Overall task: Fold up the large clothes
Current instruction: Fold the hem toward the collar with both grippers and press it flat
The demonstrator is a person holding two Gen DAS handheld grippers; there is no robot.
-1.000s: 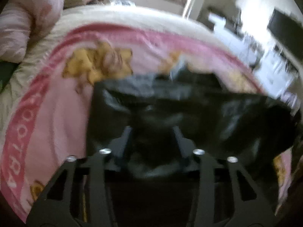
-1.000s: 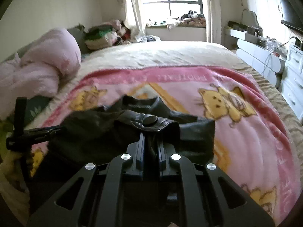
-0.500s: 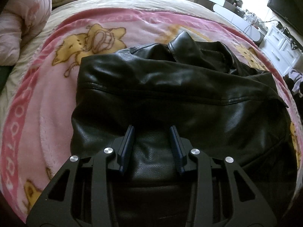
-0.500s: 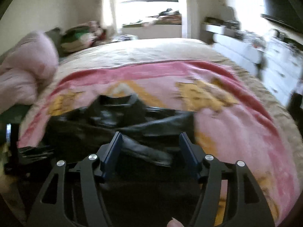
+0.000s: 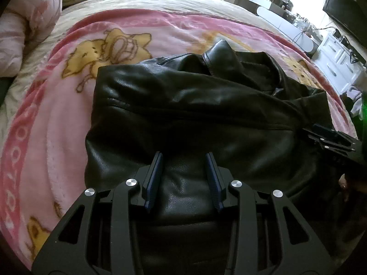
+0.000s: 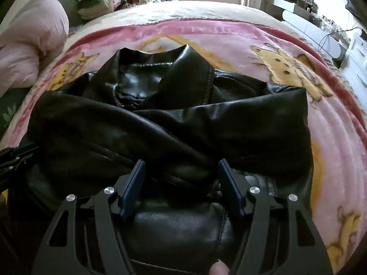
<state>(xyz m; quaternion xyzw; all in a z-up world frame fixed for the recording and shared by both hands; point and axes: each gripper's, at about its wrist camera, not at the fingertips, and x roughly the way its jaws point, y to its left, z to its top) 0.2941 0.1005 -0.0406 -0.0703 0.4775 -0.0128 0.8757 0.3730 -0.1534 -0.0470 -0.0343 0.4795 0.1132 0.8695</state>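
A black leather jacket [image 5: 183, 105] lies on the pink blanket [image 5: 57, 114], collar [image 6: 183, 68] at the far side. Its two sleeves are crossed over the body [image 6: 160, 126]. My left gripper [image 5: 184, 160] sits at the near hem, and a bulge of leather fills the gap between its blue pads. My right gripper [image 6: 180, 167] stands open low over the near edge. The end of one sleeve lies between its fingers, and the pads are not pressing on it. Each gripper shows in the other's view: the right gripper [image 5: 330, 137] and the left gripper [image 6: 16, 158].
A rolled pink duvet [image 6: 29, 57] lies at the bed's left. Piled clothes [image 6: 98, 2] sit at the far end by the window. White drawers [image 5: 339, 64] stand past the bed's right edge. A fingertip [image 6: 219, 269] shows at the bottom of the right wrist view.
The right gripper let go of the buttoned cuff, spread its jaws and sank toward the jacket. The sleeve now rests across the body. The left gripper stayed put with the same gap.
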